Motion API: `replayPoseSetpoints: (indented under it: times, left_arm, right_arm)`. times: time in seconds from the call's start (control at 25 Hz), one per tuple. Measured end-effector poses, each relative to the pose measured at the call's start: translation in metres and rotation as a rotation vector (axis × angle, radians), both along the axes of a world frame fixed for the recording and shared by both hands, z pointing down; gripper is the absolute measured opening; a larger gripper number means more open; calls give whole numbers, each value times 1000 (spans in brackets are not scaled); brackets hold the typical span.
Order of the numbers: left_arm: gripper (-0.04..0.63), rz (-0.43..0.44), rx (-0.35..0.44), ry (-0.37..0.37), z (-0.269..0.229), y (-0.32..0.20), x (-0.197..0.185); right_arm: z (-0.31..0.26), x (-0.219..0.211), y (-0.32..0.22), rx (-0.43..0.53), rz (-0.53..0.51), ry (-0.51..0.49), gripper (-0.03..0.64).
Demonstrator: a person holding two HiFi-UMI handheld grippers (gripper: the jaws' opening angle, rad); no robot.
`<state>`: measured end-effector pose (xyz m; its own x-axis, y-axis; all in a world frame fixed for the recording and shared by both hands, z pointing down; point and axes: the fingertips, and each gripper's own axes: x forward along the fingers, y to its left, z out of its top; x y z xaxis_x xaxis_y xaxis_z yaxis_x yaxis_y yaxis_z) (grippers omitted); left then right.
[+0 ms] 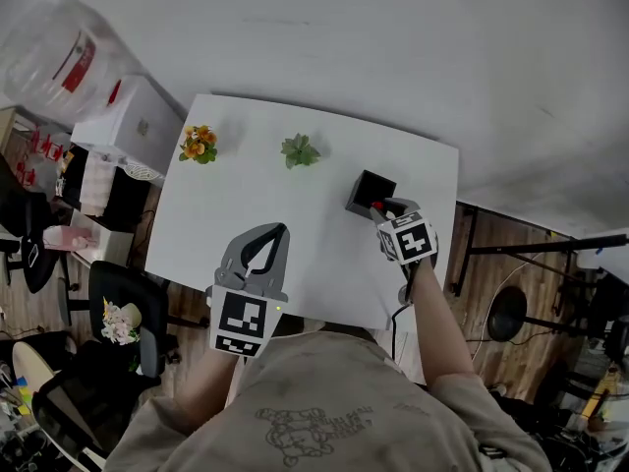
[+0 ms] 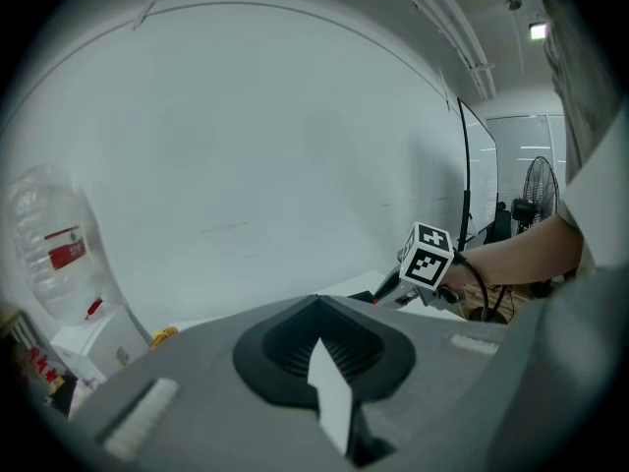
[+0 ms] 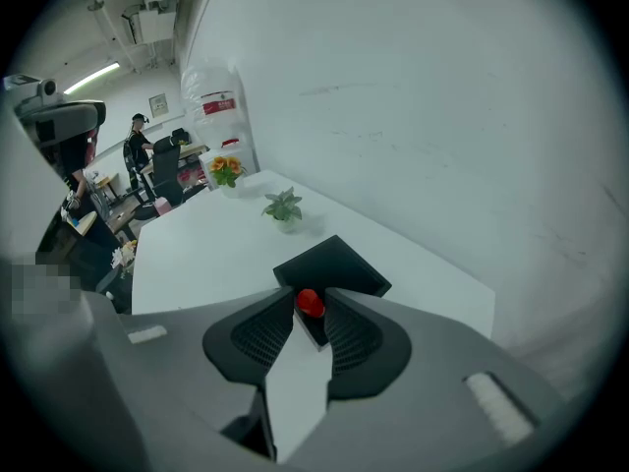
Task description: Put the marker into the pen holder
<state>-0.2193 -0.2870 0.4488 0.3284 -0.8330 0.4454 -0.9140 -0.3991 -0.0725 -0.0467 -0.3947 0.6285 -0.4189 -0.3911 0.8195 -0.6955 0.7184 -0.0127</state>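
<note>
A black square pen holder [image 1: 368, 192] stands on the white table [image 1: 295, 214] near its right side. My right gripper [image 1: 381, 207] is right beside it, shut on the marker. In the right gripper view the marker's red end [image 3: 310, 303] shows between the jaw tips of my right gripper [image 3: 310, 299], just at the near corner of the pen holder [image 3: 334, 265]. The rest of the marker is hidden. My left gripper [image 1: 277, 232] hangs over the table's near middle, shut and empty. The left gripper [image 2: 316, 305] points at the wall.
A small green plant [image 1: 300, 150] and a pot of orange flowers [image 1: 198, 144] stand at the table's far side. A white cabinet [image 1: 133, 121] and a big water bottle [image 1: 59, 52] are to the left, office chairs [image 1: 123, 313] below them.
</note>
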Motion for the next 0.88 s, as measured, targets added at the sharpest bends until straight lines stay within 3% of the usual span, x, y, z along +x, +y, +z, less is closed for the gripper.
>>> replayPoseSetpoints:
  times: [0.32, 0.88]
  left_arm:
    - [0, -6, 56, -15, -20, -9, -2]
    - [0, 4, 288, -54, -123, -31, -11]
  right_arm:
    - [-72, 4, -3, 147, 9, -81, 112]
    - [-289, 4, 17, 564, -19, -407, 44]
